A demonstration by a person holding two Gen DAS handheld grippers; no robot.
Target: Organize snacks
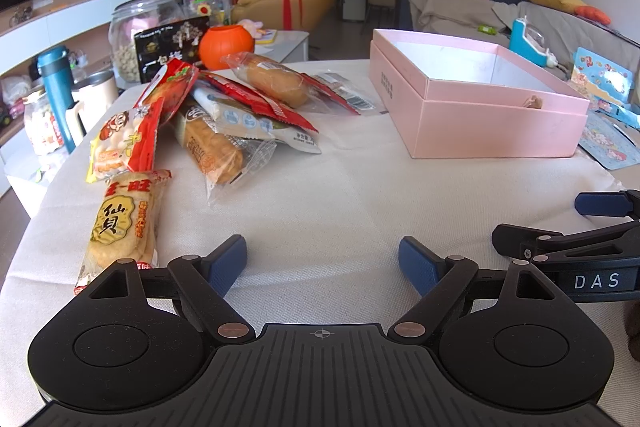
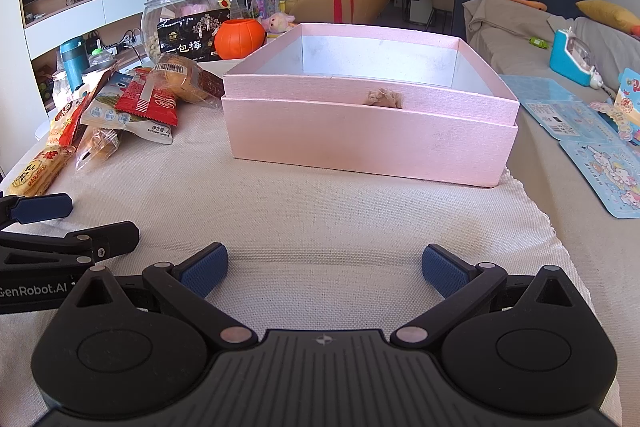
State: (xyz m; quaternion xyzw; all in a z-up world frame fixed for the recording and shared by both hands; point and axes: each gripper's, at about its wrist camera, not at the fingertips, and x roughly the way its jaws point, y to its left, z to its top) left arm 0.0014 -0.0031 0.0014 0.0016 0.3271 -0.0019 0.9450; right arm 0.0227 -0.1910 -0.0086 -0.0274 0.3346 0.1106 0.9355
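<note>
The snack pile [image 1: 208, 115] lies on the cloth-covered worktop [image 1: 328, 195], well to the left of the pink box [image 1: 480, 107], which stands open and looks nearly empty. Nothing has gone into it that can be made out, though its near wall hides part of the floor, so I would not swear to that.

Both tools rest low over bare cloth in front of the box. The left gripper [image 1: 322, 259] has its fingers spread wide with nothing between them, and the right gripper [image 2: 324, 267] is likewise released and empty.

The risks lie mostly in the pile. The packets overlap: the red sachet [image 1: 256, 99] and the wrapped bread roll [image 1: 276, 83] sit across other wrappers, so pinching one by its edge could drag neighbours along or scatter them toward the worktop's left edge. The film is slick and crinkled, and a shallow grip on a sealed seam may slip. The rice cracker pack [image 1: 124, 223], nearest the left gripper and farthest from the box, is brittle inside, and clenching hard could crush it. The two grippers are close together, so a crossing reach toward the box may clash.
</note>
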